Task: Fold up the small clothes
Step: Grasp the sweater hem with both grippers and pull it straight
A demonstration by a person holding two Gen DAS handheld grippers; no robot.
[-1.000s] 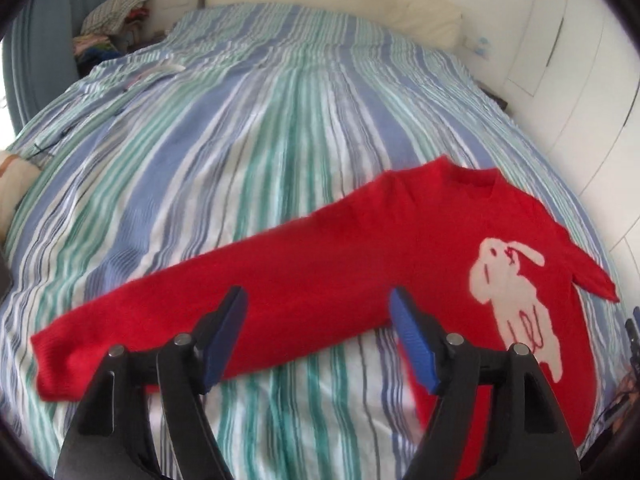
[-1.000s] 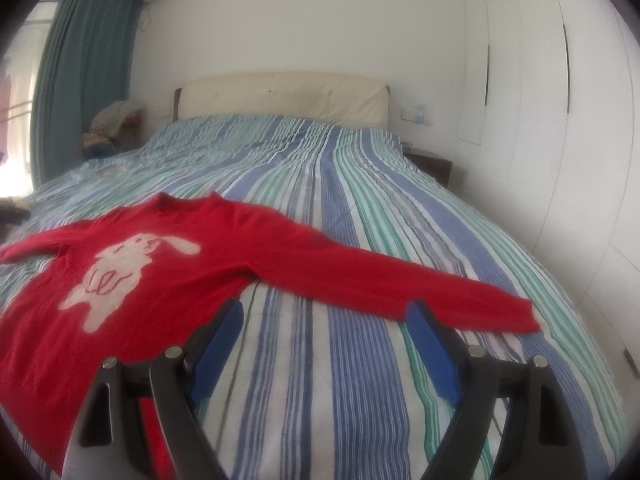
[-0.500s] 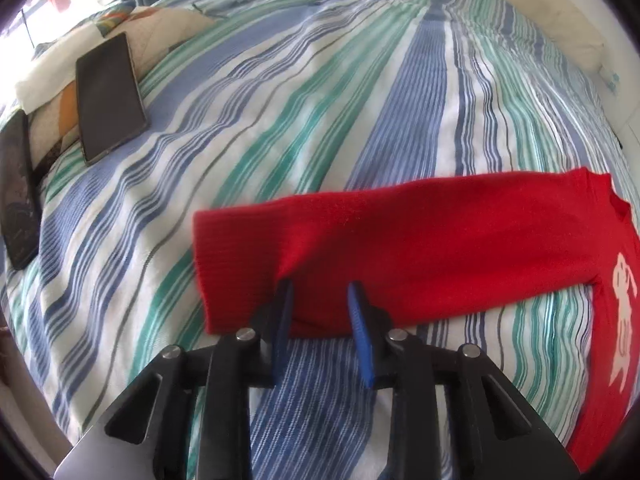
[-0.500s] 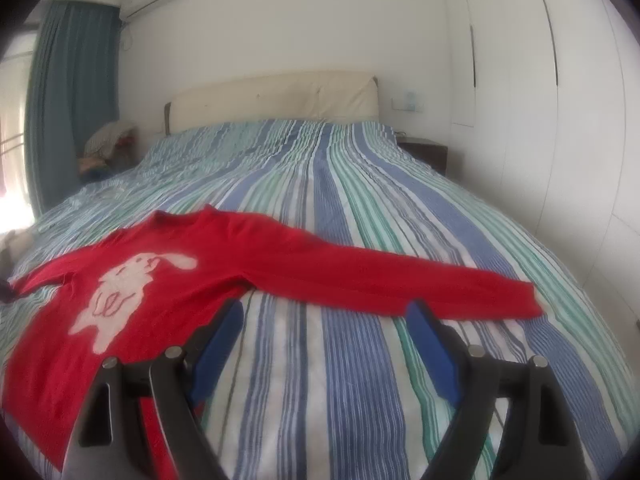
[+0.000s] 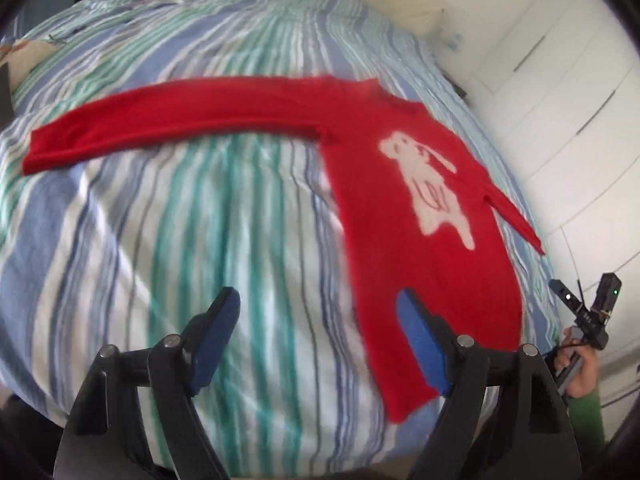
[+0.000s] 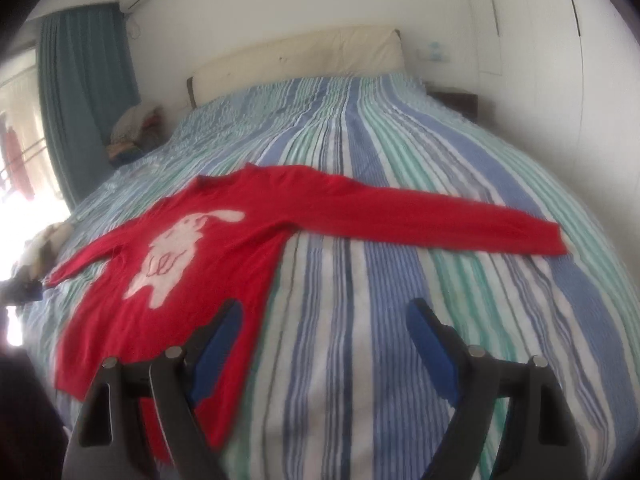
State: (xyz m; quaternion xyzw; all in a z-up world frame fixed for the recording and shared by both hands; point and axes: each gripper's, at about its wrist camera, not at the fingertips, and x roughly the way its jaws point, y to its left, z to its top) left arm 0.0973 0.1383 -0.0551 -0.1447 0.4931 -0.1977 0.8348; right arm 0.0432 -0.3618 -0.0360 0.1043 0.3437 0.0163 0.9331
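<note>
A red sweater [image 5: 420,264] with a white rabbit on its chest lies flat, face up, on the striped bed [image 5: 200,220]. Its left sleeve [image 5: 160,116] stretches straight out to the left. In the right wrist view the sweater [image 6: 240,248] shows its other sleeve [image 6: 420,220] spread out to the right. My left gripper [image 5: 320,316] hovers near the hem's left corner; its jaws are opening, with only bedsheet and the sweater's edge below them and nothing gripped. My right gripper [image 6: 326,320] is open over the sheet beside the hem's right corner.
A cream headboard [image 6: 300,56] stands at the far end. White wardrobe doors [image 5: 560,92] line the right side. A pile of clothes [image 6: 132,128] sits at the bed's far left beside a teal curtain [image 6: 84,92]. A hand [image 5: 580,372] in a green sleeve appears at the right.
The left gripper, which stood nearly shut at the left sleeve's cuff, has swung right to the hem with its jaws wide. The sleeve now lies stretched out. The right gripper's view has tilted slightly.
</note>
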